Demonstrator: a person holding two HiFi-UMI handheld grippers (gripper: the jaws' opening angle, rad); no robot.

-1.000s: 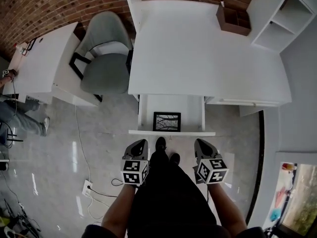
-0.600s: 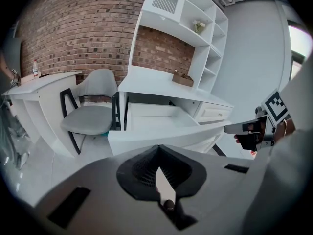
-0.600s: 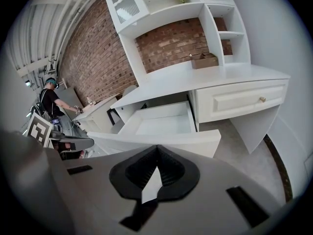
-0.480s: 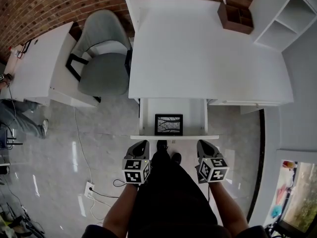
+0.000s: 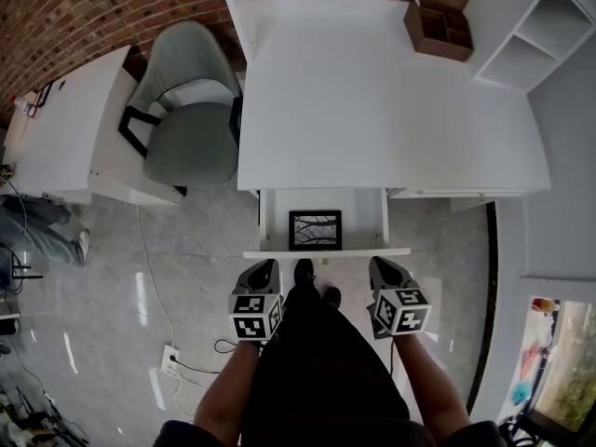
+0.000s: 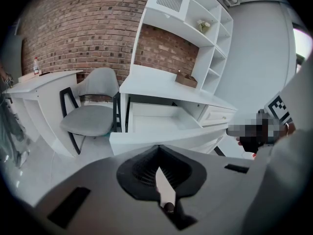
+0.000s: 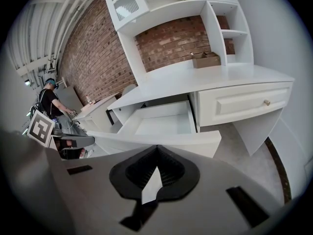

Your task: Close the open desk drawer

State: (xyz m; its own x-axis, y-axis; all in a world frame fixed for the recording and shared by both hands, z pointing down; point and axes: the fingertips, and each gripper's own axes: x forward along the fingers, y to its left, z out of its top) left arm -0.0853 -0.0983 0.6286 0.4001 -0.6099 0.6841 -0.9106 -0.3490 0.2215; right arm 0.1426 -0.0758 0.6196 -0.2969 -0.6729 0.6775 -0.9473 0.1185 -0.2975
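Two grippers hang low in front of the desk (image 5: 372,110), side by side, with the person's dark shoes (image 5: 303,270) between them. The left gripper (image 5: 263,270) has its jaws pressed together with nothing in them, and the right gripper (image 5: 382,270) matches it, jaws together and empty.

Straight ahead of both sits the drawer (image 5: 326,251), pulled well out from under the desktop. Its white front panel runs across just beyond the jaw tips, near them but apart, with no contact on either side. Inside, between the two grippers and a little further forward, a small dark-framed picture (image 5: 315,230) lies flat on the drawer floor.

Off ahead and to the left of the left gripper stands a grey chair (image 5: 186,128), tucked beside the desk. Far ahead of the right gripper, at the back of the desktop, rests a brown box (image 5: 438,28). To the right of the right gripper, a second drawer (image 7: 242,103) with a small knob is fully in.
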